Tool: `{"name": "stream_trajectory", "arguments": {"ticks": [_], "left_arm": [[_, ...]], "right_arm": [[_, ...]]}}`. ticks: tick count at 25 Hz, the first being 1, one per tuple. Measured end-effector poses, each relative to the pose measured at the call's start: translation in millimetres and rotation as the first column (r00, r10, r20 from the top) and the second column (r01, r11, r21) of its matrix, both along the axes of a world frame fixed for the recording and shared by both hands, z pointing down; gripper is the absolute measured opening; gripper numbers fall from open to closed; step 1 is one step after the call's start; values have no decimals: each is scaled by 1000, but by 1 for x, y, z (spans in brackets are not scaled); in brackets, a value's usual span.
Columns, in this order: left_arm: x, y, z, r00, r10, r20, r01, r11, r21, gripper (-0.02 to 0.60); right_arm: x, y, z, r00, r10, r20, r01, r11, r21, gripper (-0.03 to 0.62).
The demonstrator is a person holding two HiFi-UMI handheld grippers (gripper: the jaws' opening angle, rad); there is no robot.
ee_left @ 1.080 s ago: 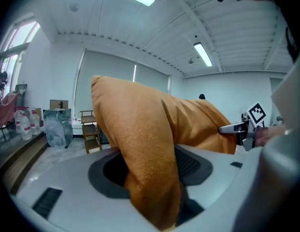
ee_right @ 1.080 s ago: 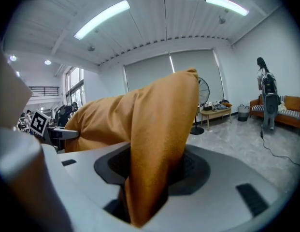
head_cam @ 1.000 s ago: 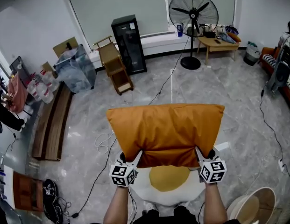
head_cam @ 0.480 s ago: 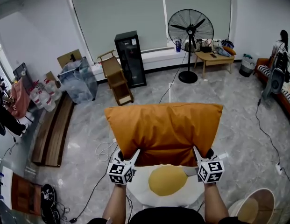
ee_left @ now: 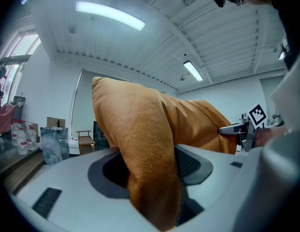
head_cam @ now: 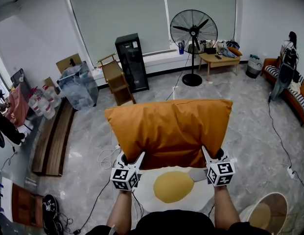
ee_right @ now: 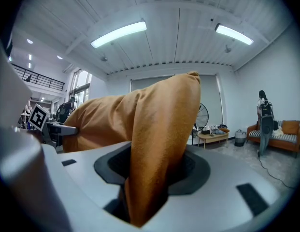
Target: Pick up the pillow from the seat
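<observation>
An orange pillow (head_cam: pixel 169 131) hangs in the air above a white seat with a yellow round cushion (head_cam: pixel 173 186). My left gripper (head_cam: pixel 137 159) is shut on the pillow's near left corner, and my right gripper (head_cam: pixel 206 155) is shut on its near right corner. In the left gripper view the orange cloth (ee_left: pixel 150 178) is pinched between the jaws, with the other gripper's marker cube (ee_left: pixel 257 114) at the right. In the right gripper view the pillow's corner (ee_right: pixel 152 173) fills the gap between the jaws.
A standing fan (head_cam: pixel 193 31), a black cabinet (head_cam: pixel 131 62), a small wooden stand (head_cam: pixel 112 82) and a low table (head_cam: pixel 219 60) stand ahead. Cables (head_cam: pixel 108 155) lie on the grey floor. A round tub (head_cam: pixel 264 214) sits at my right. A person (head_cam: pixel 289 48) stands by an orange sofa (head_cam: pixel 291 89).
Both grippers have lifted the pillow higher off the seat, and more of the yellow cushion shows below it. The head camera has tilted up slightly.
</observation>
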State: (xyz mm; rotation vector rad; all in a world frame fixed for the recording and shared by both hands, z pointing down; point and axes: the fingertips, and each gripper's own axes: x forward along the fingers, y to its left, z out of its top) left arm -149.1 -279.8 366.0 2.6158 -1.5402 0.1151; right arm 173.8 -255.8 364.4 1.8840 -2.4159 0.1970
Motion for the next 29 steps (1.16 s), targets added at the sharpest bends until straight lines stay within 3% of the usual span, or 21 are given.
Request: {"name": "stream_trajectory", "arguments": {"ticks": [19,29], "left_arm": [[2,7,-9,1000,-12,-18,13,1000,24,279],[2,5,-14,1000,1,-11,-1,1000,27,279]], "right_arm": [[1,5,-16,999,10,-40,-9,999,43,192],[1,0,-16,1000,12,-2,-12,999,46,192]]}}
